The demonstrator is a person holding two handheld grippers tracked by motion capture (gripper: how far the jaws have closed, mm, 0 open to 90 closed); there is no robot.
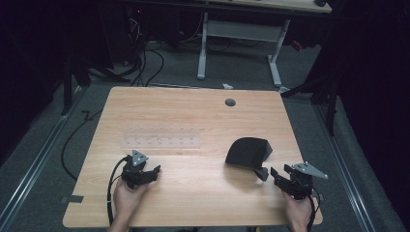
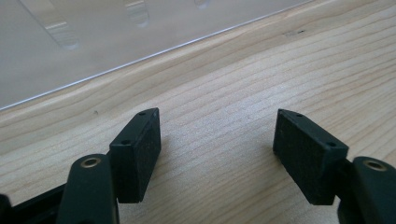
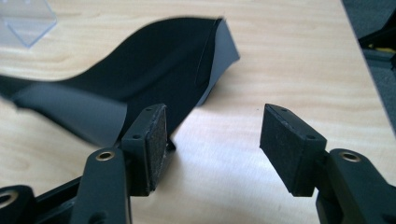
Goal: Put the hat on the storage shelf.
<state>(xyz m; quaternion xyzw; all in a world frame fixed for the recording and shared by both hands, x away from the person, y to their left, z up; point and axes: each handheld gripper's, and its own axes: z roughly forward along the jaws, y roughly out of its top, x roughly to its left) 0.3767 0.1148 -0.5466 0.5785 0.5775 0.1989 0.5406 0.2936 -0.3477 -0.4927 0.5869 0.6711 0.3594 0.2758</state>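
A black bag-like pouch (image 1: 248,152) lies on the right half of the wooden table (image 1: 193,111); in the right gripper view the pouch (image 3: 140,79) bulges upward just beyond the jaws. My right gripper (image 1: 268,172) is open at the pouch's near right corner, with bare table between its pads. A clear plastic rack (image 1: 161,137) lies flat at the table's middle. My left gripper (image 1: 153,172) stands open on the near left, just short of the rack's edge (image 2: 93,42), holding nothing.
A round cable grommet (image 1: 230,102) sits near the table's far edge. Beyond the table stand a white desk frame (image 1: 239,43) and loose cables (image 1: 145,63) on the grey floor. A metal rail (image 1: 34,164) runs along the left.
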